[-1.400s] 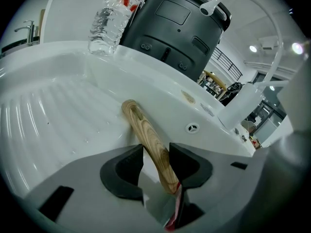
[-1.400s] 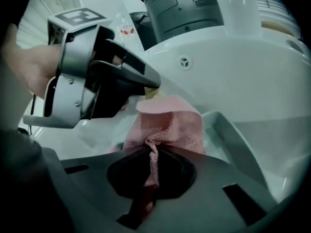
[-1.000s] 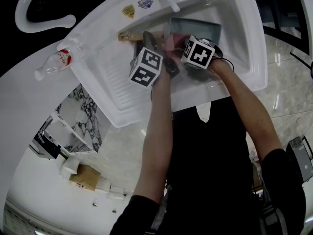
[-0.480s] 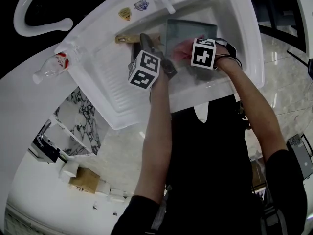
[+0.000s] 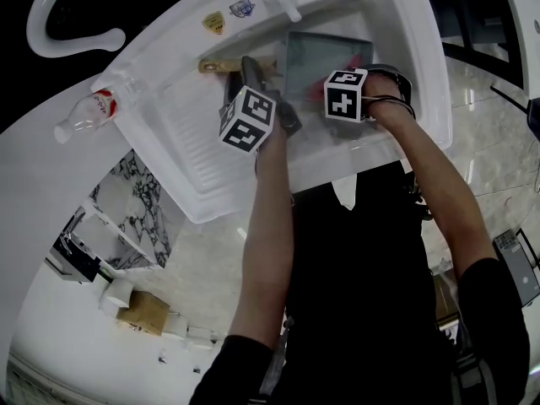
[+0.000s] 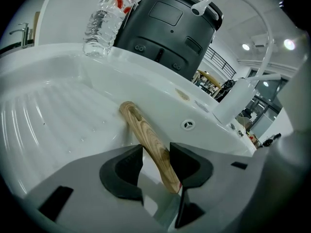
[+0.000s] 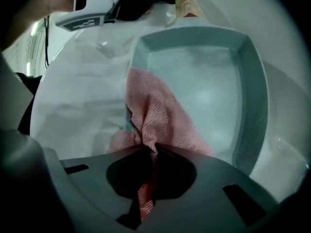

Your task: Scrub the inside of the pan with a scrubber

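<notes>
The grey square pan (image 7: 209, 91) is sitting in the basin of the white sink (image 5: 186, 142), with its wooden handle (image 6: 146, 140) reaching out toward the ribbed drainboard. I am pinching the pink mesh scrubber (image 7: 155, 115) in my right claw (image 7: 148, 152), jaws closed on its bunched end, and the cloth is draping over the pan's rim onto its floor. My left claw (image 6: 155, 159) is clamping the wooden handle. A plastic bottle (image 6: 104, 23) is sitting at the sink's outer corner.
</notes>
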Demonstrator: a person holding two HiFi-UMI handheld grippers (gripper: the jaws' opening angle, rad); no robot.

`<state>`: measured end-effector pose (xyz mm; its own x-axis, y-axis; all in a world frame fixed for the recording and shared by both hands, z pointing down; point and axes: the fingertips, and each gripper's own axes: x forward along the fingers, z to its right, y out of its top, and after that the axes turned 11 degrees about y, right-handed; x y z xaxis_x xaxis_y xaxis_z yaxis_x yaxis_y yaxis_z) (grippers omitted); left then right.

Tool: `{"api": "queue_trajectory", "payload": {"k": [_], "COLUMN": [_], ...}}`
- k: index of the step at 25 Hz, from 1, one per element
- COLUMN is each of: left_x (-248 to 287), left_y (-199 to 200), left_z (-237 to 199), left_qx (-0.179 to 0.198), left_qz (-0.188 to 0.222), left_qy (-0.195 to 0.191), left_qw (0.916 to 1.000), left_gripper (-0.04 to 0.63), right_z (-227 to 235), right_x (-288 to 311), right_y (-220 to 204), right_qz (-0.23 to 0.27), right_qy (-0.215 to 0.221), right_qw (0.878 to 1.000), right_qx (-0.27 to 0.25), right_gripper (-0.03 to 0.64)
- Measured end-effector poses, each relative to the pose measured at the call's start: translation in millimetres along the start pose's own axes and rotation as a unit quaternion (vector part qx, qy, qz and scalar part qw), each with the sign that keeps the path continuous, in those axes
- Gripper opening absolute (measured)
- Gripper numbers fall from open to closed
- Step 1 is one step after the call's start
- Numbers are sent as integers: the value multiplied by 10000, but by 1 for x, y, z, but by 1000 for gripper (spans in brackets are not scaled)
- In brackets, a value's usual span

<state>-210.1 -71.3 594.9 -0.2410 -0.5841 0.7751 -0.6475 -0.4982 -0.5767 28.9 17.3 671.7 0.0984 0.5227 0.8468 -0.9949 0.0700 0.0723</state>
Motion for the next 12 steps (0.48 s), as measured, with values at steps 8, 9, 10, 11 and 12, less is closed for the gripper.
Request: {"api": "queue_trajectory", "payload": {"k": [8, 9, 10, 11, 12], "left_x": [0, 0, 0, 0, 0], "left_y": [0, 0, 0, 0, 0], "left_z": [0, -1, -1, -1, -1], "left_qx": [-10, -16, -19, -17, -13], "left_qz": [-28, -40, -47, -46, -41], "left_qy": [-2, 0, 5, 6, 1], "left_qw": [10000, 10000, 10000, 10000, 10000], "left_gripper": [187, 187, 187, 187, 187], "right_z": [46, 51, 58, 66, 73], "right_x": [-24, -27, -30, -34, -38], "right_y": [-10, -11, -12, -13, -14], "right_qz": [-448, -552, -650, -736, -804], "right_qy": [-1086, -1206, -1391, -1613, -1832], "right_qw": [9930, 9911, 9881, 9842, 9798], "right_qx": [116, 64, 12, -27, -51], "right_gripper": [23, 23, 23, 23, 23]}}
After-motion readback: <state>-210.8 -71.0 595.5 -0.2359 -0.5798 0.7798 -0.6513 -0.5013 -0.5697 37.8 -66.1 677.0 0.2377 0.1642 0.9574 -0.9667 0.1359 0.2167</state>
